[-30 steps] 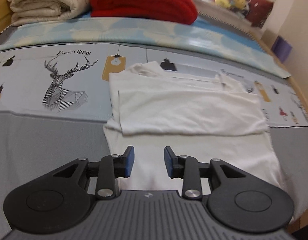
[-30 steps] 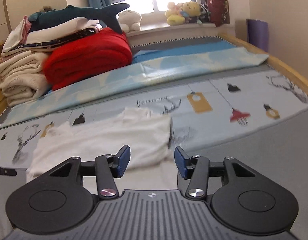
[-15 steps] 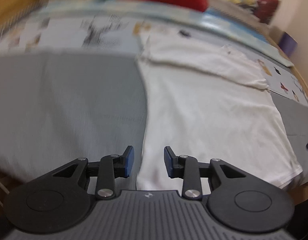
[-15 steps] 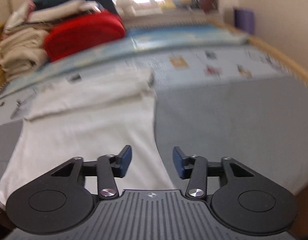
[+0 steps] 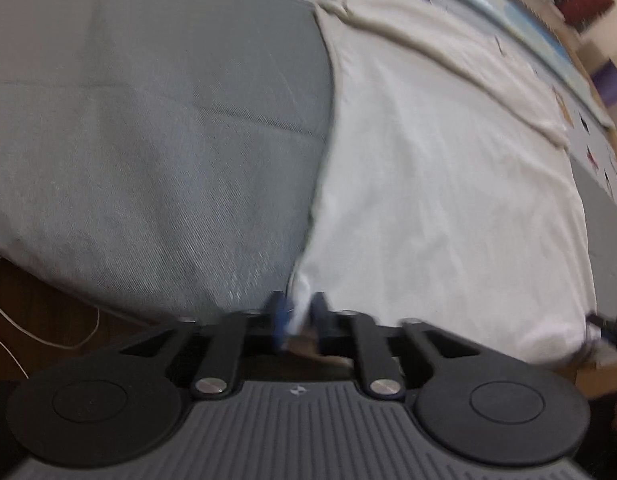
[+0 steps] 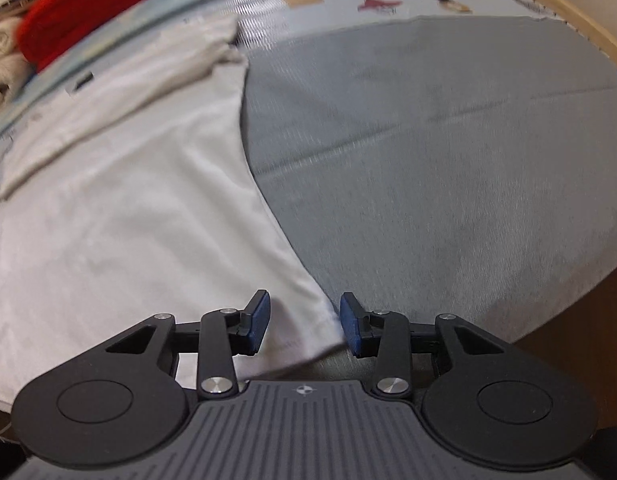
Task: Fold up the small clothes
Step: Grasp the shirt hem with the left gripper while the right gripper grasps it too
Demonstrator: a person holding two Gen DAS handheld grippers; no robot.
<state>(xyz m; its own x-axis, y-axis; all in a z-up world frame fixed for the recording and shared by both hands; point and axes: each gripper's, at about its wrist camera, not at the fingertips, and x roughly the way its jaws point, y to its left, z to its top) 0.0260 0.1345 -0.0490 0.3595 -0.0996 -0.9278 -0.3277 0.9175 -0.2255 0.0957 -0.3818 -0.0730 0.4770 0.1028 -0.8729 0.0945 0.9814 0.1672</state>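
Observation:
A white T-shirt [image 5: 448, 168] lies flat on the grey bed cover, its upper part folded down over the body. My left gripper [image 5: 299, 318] is shut on the shirt's near left hem corner at the bed edge. In the right wrist view the shirt [image 6: 128, 208] spreads to the left. My right gripper [image 6: 304, 322] is open, with the near right hem corner lying between its blue pads, not pinched. The right gripper's tip also shows at the far right of the left wrist view [image 5: 606, 326].
The grey cover [image 6: 448, 152] ends at the near bed edge, with wooden floor [image 5: 40, 308] and a white cable below. A red blanket [image 6: 92, 4] and cream towels are stacked at the far left. A wooden bed rail [image 6: 580, 20] runs along the right.
Both grippers have dropped down and back to the shirt's near hem corners. The left gripper has shut on its corner. The right gripper stays open around its corner.

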